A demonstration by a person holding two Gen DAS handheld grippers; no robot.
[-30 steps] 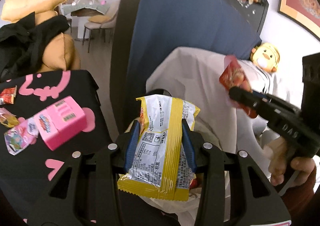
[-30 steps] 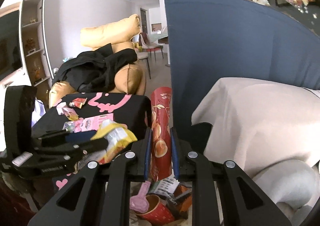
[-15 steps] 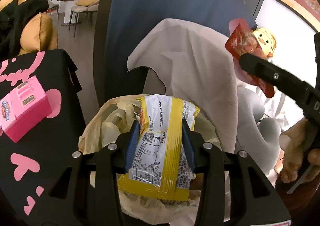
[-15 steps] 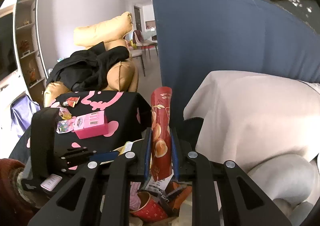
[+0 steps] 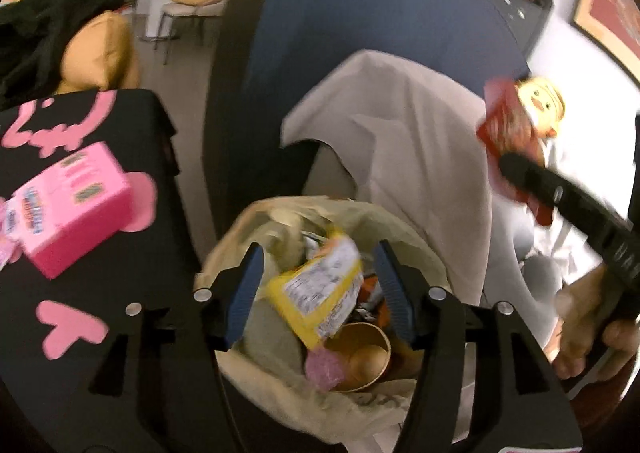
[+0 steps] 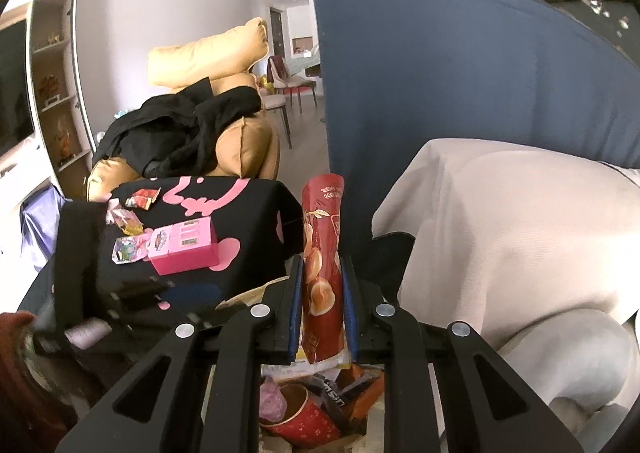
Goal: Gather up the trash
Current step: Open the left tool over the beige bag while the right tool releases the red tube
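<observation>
My left gripper (image 5: 318, 285) has just been opening, its yellow wrapper (image 5: 320, 293) loose over the bin bag (image 5: 248, 369), while my right gripper (image 6: 322, 309) pinches the upright red packet (image 6: 322, 277) directly above the same bag.

Left gripper (image 5: 316, 285) opened — yellow wrapper (image 5: 320, 293) released.

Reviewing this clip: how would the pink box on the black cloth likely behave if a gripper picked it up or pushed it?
The pink box looks like thin printed card with square edges, so probably light, and it may dent under a hard squeeze. It lies on a flat face on the black cloth, so a push should slide it rather than roll it, though the cloth may bunch.
</observation>
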